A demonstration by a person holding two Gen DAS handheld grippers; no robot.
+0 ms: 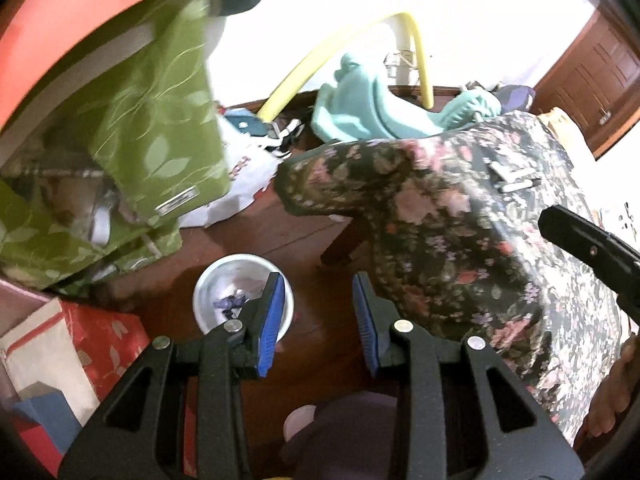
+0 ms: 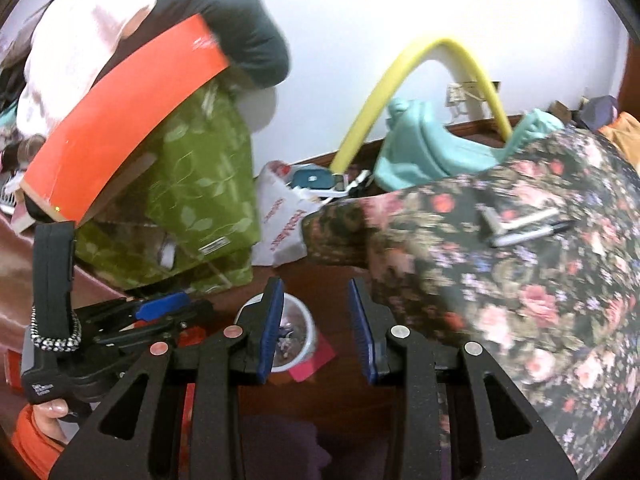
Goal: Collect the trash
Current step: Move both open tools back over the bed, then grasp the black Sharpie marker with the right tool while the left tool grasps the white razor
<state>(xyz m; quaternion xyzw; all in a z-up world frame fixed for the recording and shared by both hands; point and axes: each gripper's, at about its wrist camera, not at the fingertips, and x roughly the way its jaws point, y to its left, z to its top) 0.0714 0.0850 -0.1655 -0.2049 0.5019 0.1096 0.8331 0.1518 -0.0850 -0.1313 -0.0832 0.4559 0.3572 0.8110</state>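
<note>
Both my grippers, left (image 1: 318,312) and right (image 2: 316,320), stand part open and empty, above the bin (image 1: 240,292) just beyond my left fingers.

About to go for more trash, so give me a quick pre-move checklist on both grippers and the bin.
1. Left gripper empty, jaws apart: ok.
2. Right gripper empty, jaws apart: ok.
3. White bin upright on the floor, already holding scraps: ok.
4. Pink paper beside the bin, not collected: not ok.
5. Pens on the floral cloth, trash or not: cannot tell.
</note>
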